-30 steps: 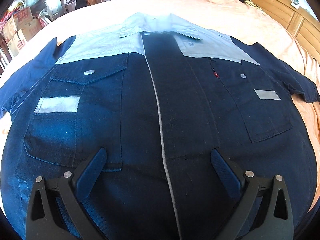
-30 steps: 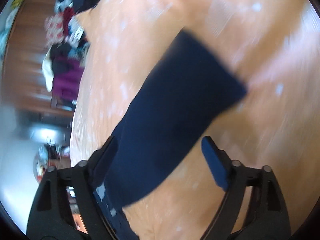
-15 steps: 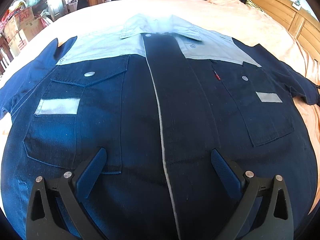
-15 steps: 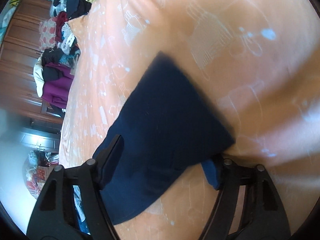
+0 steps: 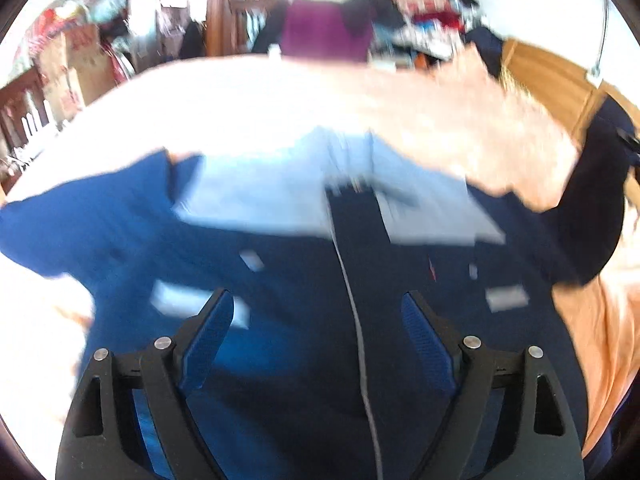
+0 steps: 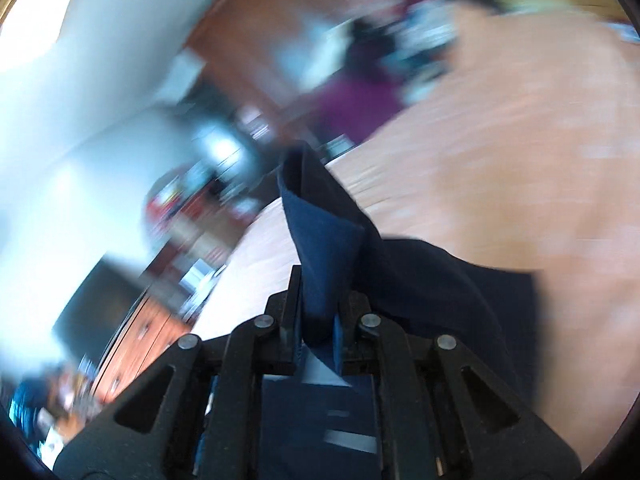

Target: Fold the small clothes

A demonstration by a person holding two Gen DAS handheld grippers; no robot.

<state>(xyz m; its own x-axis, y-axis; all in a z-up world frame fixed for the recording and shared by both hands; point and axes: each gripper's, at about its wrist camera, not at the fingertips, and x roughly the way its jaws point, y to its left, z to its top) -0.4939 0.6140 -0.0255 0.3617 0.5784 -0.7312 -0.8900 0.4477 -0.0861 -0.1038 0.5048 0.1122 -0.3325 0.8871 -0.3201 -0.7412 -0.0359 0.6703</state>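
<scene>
On orange-sheeted bed (image 5: 472, 128): right tongs (image 6: 318, 336) clamped on navy short sleeve (image 6: 320, 248) of navy-and-grey work shirt (image 5: 304, 280); left tongs (image 5: 318, 332) apart above shirt. Step: first sleeve fold. Next: lay sleeve across chest.

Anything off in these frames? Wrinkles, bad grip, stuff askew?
Nothing is damaged. The right tongs are shut on a bunched fold of the shirt's sleeve, lifted off the bed. The left tongs hang open over the shirt. Both views are motion-blurred.

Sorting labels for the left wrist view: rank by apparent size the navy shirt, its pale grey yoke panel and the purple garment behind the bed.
1. navy shirt
2. pale grey yoke panel
3. purple garment, farther away, so its true size is unsure.
</scene>
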